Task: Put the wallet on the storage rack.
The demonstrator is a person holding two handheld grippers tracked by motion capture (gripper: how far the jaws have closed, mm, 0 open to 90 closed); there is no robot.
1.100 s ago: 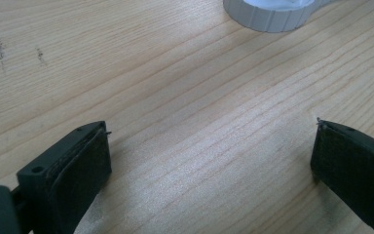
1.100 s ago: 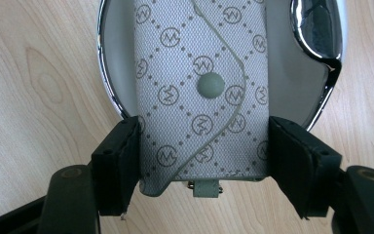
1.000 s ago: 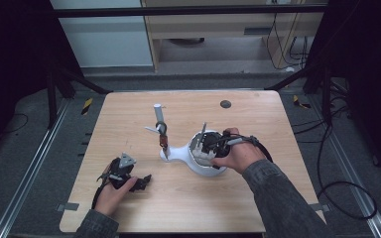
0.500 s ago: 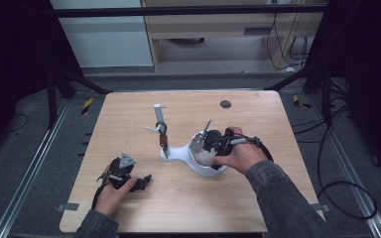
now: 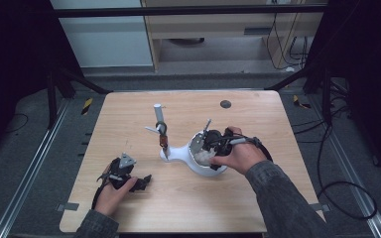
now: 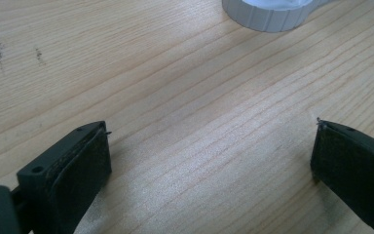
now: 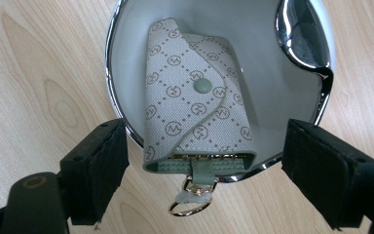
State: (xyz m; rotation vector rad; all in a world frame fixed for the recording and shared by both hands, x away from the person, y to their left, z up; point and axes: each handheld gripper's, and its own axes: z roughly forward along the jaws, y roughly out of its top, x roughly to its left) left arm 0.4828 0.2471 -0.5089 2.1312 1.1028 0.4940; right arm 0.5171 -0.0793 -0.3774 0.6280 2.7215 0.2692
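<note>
Right tongs (image 7: 204, 180) wide open, gripping nothing, hovering straight above key pouch (image 7: 195, 102) lying in white bowl (image 7: 121, 83); pouch's long axis running away between jaws, ring end nearest. Left tongs (image 6: 209, 161) open, empty, well apart on surface (image 6: 175, 73).

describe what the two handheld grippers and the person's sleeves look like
Both are black. The left claw has blocky matte jaws with small screw holes, and a grey three-cornered plate on top. The right claw has similar padded black jaws. Black cables trail from each. Sleeves are dark grey.
</note>
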